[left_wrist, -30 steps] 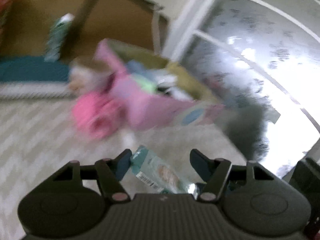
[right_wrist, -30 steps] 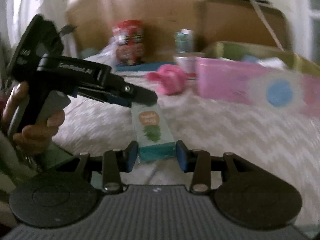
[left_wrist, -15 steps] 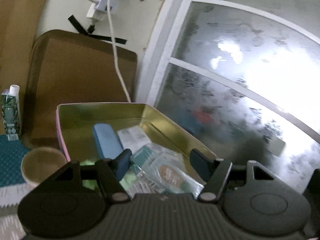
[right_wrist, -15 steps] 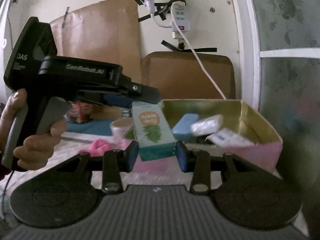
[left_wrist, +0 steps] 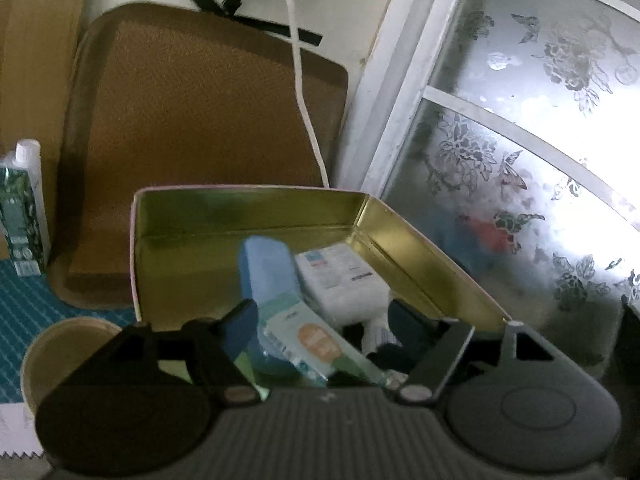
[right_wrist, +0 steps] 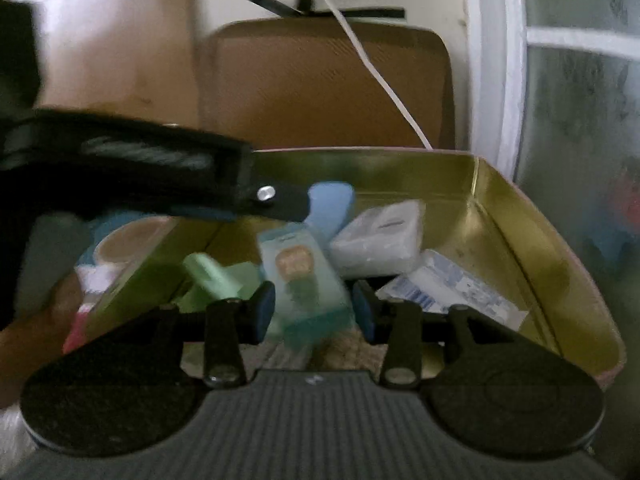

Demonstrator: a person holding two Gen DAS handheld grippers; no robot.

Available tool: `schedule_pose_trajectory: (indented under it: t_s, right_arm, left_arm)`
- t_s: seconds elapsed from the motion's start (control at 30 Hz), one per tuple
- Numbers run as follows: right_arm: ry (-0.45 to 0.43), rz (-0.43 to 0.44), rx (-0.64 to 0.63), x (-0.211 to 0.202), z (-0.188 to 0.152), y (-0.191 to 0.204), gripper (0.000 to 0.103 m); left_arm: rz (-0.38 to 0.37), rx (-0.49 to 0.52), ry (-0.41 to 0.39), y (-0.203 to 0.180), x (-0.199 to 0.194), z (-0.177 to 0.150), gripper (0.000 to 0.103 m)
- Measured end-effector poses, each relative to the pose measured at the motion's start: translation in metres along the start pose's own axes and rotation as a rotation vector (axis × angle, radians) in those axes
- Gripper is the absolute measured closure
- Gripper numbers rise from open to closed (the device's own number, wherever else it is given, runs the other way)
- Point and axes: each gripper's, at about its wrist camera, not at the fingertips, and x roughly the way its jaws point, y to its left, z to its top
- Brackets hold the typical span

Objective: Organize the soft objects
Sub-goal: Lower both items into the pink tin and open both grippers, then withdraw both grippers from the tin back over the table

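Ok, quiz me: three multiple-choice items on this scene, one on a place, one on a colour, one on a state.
1. The teal pack is: A under the tin; B between the left tongs over the tin; C behind the tin.
2. The tin's inner walls are: A gold; B red; C black.
3. The tin is: A lidded; B overturned; C open on top.

B, the left tongs, jaws opening, straddle it above the tin; A, the walls shine gold; C, a blue pack shows inside.

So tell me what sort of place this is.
Probably a room in a home, worked at floor level: a frosted floral window, a taped-up charger cable on the wall, and a tin box of soft packets.
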Motion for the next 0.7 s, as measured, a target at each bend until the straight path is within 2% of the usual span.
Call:
schedule_pose_trajectory:
  t_s: [0.17, 0.37, 0.57, 0.7]
  right_arm:
    - [-0.054, 0.017, 0.056, -0.010, -0.001, 0.002, 0.057]
    - [-0.142, -0.019, 0.111, -0.060, -0.018, 0.002, 0.057]
    - [-0.214, -0.049, 0.235, -0.101, -0.042, -0.008, 0.057]
    - [-0.216, -0.066, 0.339, -0.119, -0.066, -0.012, 0.057]
  left_arm:
    - [0.016, 0.020, -0.040, -0.004, -0.025, -0.003, 0.029]
    - [-0.005, 0.063, -0.088, -0.020, -0.070, -0.016, 0.027]
    - [0.000, 0.154, -0.076, -0.034, -0.111, -0.056, 0.025]
    - [0.026, 0.195, -0.031, -0.036, -0.129, -0.089, 0.025]
